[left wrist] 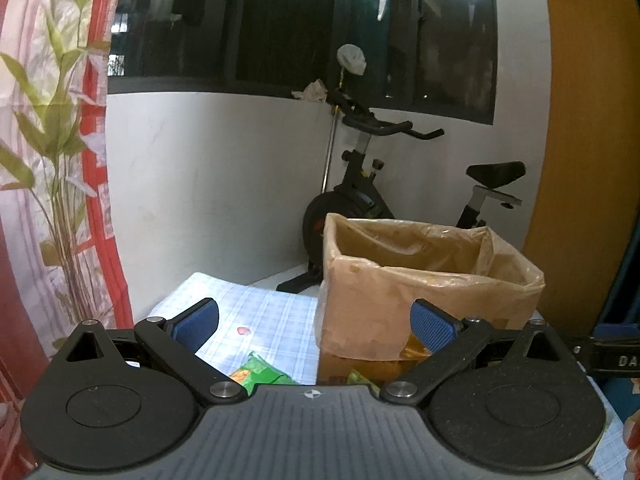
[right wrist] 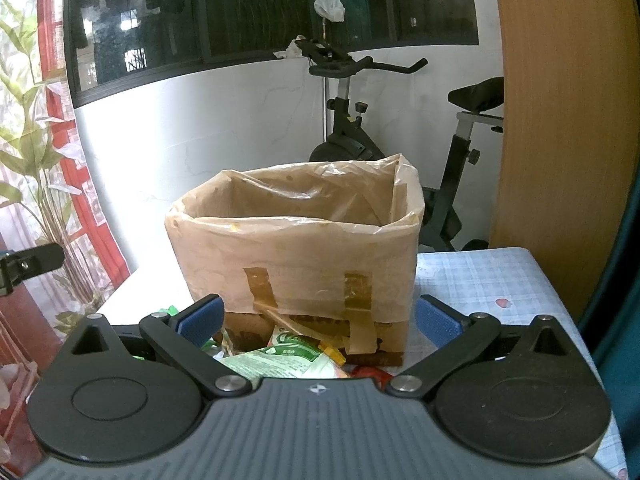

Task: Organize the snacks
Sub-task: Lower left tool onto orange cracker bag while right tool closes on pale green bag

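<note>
Left tool (left wrist: 314, 326), right tool (right wrist: 318, 322): spread wide, empty.

L gripper (left wrist: 316, 326) jaws wide, empty; lined box (left wrist: 424, 280) ahead, green packet (left wrist: 260, 372) below.

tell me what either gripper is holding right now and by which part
Nothing is held. The left gripper and right gripper are both open and empty; the snack packets lie on the table before the box.
</note>
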`<state>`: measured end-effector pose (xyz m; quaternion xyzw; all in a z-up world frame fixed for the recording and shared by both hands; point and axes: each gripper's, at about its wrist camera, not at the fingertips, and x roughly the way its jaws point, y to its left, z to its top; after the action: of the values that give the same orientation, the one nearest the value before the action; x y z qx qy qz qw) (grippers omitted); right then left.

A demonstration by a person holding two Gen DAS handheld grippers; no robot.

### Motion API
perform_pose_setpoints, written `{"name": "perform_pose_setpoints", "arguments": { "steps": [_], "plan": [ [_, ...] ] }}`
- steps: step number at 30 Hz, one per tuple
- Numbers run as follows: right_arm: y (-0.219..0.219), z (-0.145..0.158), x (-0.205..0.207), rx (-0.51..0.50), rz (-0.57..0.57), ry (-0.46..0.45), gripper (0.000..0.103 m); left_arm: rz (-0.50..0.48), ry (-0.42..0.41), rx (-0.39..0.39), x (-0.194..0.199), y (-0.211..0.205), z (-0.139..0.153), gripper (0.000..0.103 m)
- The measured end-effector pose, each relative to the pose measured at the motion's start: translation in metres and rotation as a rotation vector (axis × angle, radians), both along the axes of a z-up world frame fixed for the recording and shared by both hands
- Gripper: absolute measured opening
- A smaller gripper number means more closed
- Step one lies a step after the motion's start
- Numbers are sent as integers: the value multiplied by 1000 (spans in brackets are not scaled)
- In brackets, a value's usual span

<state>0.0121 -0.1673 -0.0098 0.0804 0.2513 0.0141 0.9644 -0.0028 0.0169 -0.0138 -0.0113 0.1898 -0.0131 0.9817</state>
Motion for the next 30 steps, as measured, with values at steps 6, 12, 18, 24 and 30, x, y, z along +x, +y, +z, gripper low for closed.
{"name": "perform_pose_setpoints", "arguments": {
  "steps": [6,12,18,24,30],
  "plan": [
    [8,-7,1,-10,37,-20,103,69,3,34,5,8,-5,103],
    [21,-21,8,-91,56,-4,103,100,6,69,8,15,-12,103],
    [34,-49,6,-175,111,-15,103,81,72,23,12,22,-30,103],
    [54,-84,9,-264,186,-12,101,70,135,0,14,32,-51,102],
    [62,-97,17,-293,235,4,100,116,169,-65,18,46,-55,95]
  ]
}}
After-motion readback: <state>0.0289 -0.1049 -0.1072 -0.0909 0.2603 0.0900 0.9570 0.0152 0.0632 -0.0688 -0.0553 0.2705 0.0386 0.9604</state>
